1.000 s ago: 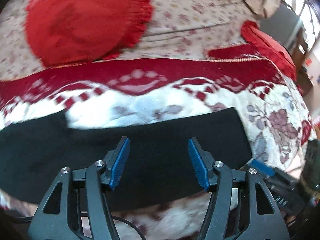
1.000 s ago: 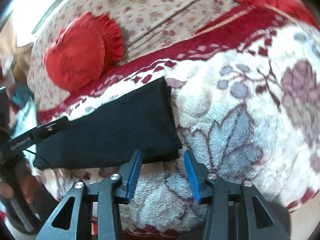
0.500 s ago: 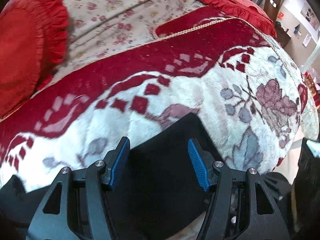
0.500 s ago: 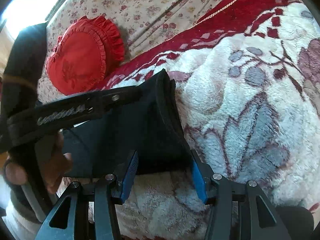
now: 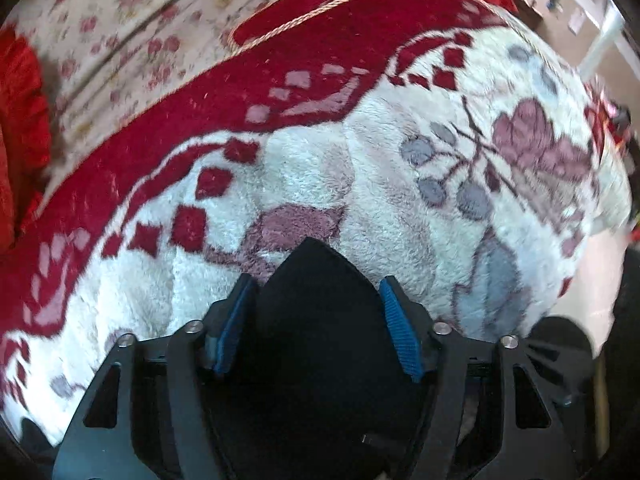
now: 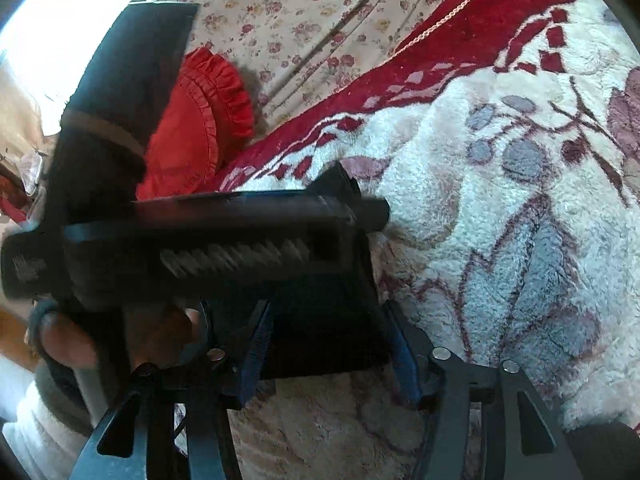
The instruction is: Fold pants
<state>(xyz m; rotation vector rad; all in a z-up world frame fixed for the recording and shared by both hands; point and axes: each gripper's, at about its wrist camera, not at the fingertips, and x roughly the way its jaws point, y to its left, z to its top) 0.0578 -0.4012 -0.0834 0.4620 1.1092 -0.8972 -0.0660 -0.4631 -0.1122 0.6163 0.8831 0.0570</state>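
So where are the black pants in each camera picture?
Left wrist view: the black pants sit bottom centre, a pointed corner between the left gripper fingers.
Right wrist view: the pants lie low and centre, between the right gripper fingers, partly hidden by the other gripper.
Shared landmark: the gold cord on the red blanket border.

A home's living room or bedroom is showing here. A plush floral blanket [image 5: 400, 208] is covering floral-upholstered furniture [image 6: 304, 20], with a frilled red cushion [image 6: 192, 128] lying against it.
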